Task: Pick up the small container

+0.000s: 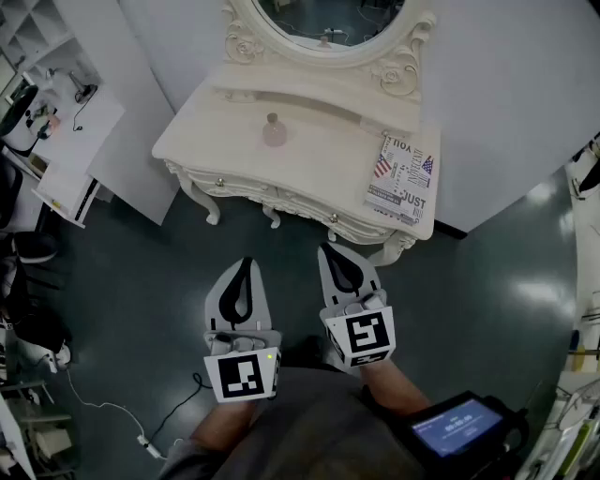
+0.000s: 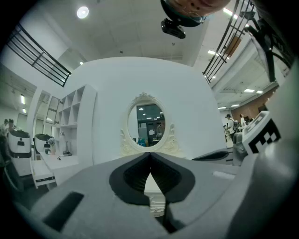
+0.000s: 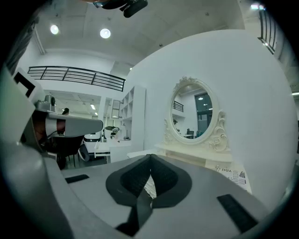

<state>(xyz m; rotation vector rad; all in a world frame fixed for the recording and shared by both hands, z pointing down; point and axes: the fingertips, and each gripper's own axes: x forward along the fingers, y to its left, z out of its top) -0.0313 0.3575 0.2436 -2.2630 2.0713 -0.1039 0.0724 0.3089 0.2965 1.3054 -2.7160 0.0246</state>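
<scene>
Small container (pinkish, upright) stands on the dressing table.

On the table the small container stands centrally before the mirror, with a printed sheet lying at the right end.

Dressing table: cream painted finish, smooth top with a faint sheen, carved edges.
Mirror: glossy reflecting glass in a carved cream frame.
Small container: pale pink and smooth; whether glass or plastic cannot be told.
Printed sheet: looks like paper or card, matt, with black lettering.
Floor: dark, smooth and glossy, with bright reflections.
Wall: white, matt, smooth.
Left gripper and right gripper: grey matt plastic shells.
Pads: black, ribbed, matt, rubber-like.
</scene>
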